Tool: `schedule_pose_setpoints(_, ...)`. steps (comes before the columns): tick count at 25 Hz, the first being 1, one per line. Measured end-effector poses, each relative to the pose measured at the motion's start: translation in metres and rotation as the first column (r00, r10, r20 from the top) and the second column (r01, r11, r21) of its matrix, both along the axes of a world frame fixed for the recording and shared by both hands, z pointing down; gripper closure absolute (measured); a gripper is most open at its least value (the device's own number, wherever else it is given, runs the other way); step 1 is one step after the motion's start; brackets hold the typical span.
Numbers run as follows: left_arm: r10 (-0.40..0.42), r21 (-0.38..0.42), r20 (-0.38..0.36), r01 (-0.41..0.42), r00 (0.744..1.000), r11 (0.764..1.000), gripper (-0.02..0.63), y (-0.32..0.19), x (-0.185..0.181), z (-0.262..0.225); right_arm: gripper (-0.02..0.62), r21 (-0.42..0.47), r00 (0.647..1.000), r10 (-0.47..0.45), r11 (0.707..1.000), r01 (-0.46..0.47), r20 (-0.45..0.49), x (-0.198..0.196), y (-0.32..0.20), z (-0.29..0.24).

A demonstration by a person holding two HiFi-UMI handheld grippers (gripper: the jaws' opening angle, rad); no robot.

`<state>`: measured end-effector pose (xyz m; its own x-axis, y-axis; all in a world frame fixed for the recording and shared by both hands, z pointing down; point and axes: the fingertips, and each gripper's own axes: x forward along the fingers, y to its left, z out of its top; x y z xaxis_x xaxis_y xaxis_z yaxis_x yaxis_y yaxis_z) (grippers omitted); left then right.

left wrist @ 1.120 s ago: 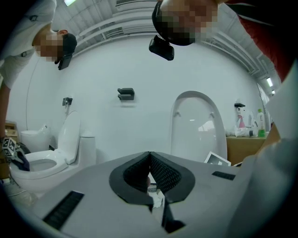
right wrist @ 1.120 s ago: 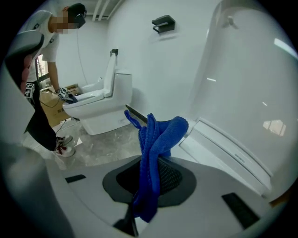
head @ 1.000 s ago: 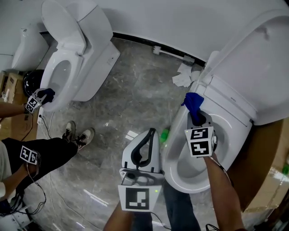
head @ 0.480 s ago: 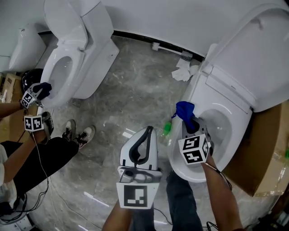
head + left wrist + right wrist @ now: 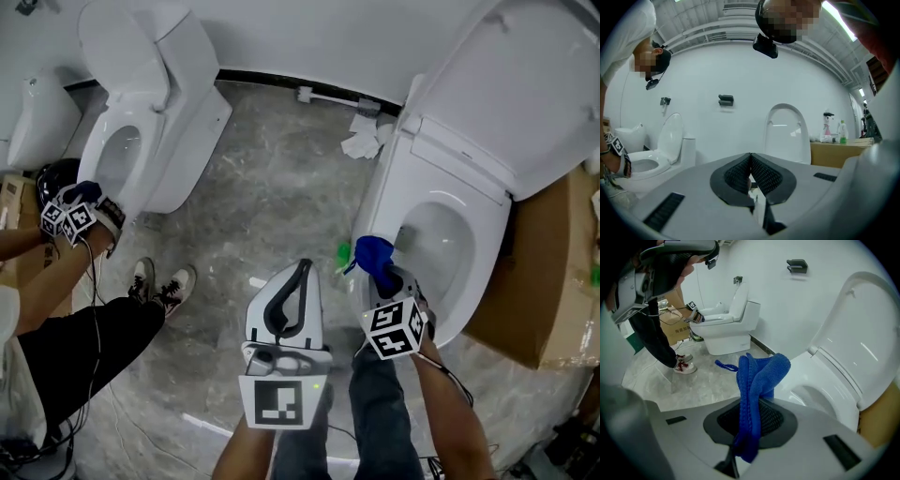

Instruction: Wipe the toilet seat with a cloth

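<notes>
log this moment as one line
right gripper: jaws shut on blue cloth | blue cloth: at left edge of toilet seat, contact unclear | left gripper: jaws shut, empty | lid: up

You have a grey marbled floor (image 5: 272,192) under you carrying two toilets, near (image 5: 469,197) and far (image 5: 183,103), a cardboard box (image 5: 553,281), and seemingly crumpled paper (image 5: 362,141) by the wall.

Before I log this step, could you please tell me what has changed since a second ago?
The right gripper drew the blue cloth along the left rim of the toilet seat, from near the hinge toward the front. Unchanged: it stays shut on the cloth, and the left gripper stays shut and empty.
</notes>
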<state>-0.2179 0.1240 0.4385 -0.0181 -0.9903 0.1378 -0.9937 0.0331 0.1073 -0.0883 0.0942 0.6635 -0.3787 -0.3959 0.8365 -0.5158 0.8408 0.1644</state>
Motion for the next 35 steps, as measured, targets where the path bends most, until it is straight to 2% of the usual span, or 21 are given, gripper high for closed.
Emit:
schedule_pose_setpoints(10, 0.061, 0.003, -0.023, -0.061, 0.998, 0.998, 0.591, 0.022, 0.019, -0.003, 0.525, -0.073, 0.996, 0.035, 0.996, -0.042, -0.084, 0.035, 0.074, 0.004)
schedule_pose_setpoints(19, 0.122, -0.001, -0.021, -0.122, 0.992, 0.993, 0.59, 0.024, 0.047, -0.002, 0.525, -0.075, 0.988, -0.007, 0.997, -0.005, -0.152, 0.059, 0.118, 0.003)
schedule_pose_setpoints(26, 0.184, 0.003, -0.028, -0.184, 0.983, 0.983, 0.591, 0.018, 0.076, -0.001, 0.525, -0.142, 0.988, 0.13, 0.98, -0.142, -0.086, 0.089, 0.143, 0.0)
schedule_pose_setpoints(35, 0.235, -0.002, -0.028, -0.235, 0.972, 0.972, 0.591, 0.007, 0.11, -0.002, 0.525, -0.101, 0.963, 0.247, 0.961, -0.258, -0.11, 0.151, 0.141, 0.002)
